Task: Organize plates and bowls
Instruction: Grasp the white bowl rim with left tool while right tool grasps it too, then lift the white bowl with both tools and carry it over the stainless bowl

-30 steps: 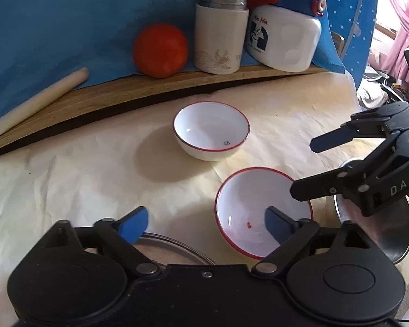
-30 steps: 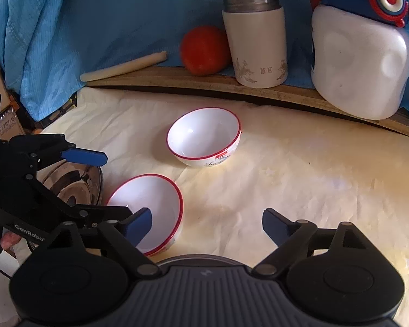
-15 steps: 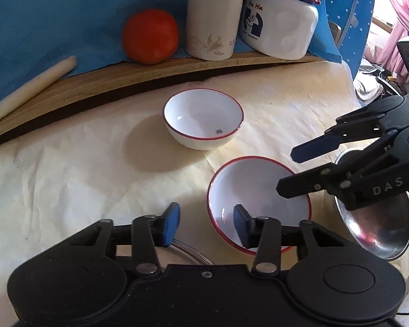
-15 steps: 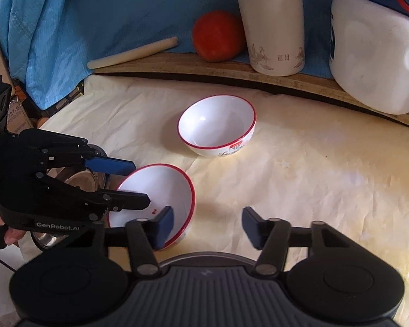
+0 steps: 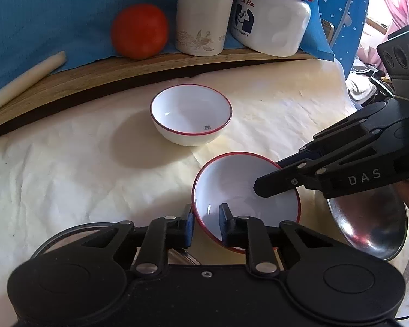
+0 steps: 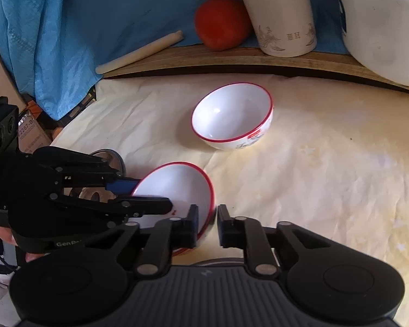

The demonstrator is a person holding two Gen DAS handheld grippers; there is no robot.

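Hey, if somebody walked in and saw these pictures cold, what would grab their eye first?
Probably the near white bowl with a red rim, pinched at once by both black grippers: the left gripper on its near edge, the right gripper on the opposite edge. Next, a second red-rimmed white bowl standing free behind it on the cream paper-covered table. Then the round red tomato on the wooden ledge against the blue cloth.

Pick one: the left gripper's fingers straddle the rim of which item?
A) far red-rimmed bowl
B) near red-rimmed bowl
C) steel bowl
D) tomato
B: the left wrist view shows the left gripper with one finger outside and one inside the rim of the near bowl; the far bowl stands apart from it.
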